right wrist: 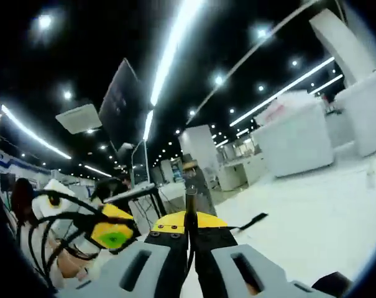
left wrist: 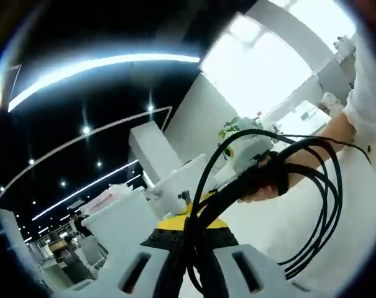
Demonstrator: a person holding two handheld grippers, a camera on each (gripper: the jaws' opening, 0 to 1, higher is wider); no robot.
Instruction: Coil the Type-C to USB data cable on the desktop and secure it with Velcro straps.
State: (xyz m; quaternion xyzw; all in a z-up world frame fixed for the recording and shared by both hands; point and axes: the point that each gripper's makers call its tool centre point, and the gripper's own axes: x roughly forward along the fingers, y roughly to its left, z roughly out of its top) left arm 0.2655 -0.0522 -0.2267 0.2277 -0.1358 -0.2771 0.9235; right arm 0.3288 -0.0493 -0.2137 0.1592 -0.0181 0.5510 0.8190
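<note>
I see the white worktop (right wrist: pixel 312 211) spread below both tools, with the hall ceiling lights beyond. Next in size is the coil of black data cable (left wrist: pixel 312 211): several loops hang in the air above the worktop, gathered into one bundle. That bundle runs down between the jaws of my left tool (left wrist: pixel 191 261), which is clenched on it. Farther along, the right tool (left wrist: pixel 256 177) and the hand (left wrist: pixel 299 167) behind it grip the same bundle where a black Velcro strap (left wrist: pixel 276 180) wraps it.

In the right gripper view, my right tool (right wrist: pixel 191 248) has its jaws pressed together on a thin black strand, with the strap's loose end (right wrist: pixel 253 221) lying just beyond. The left tool (right wrist: pixel 110 233) appears at lower left with loops around it.

My judgement: the cable is light, limp and springy, so loops will fan out if released. Take hold at the gathered bundle beside the strap, not on a single loop
</note>
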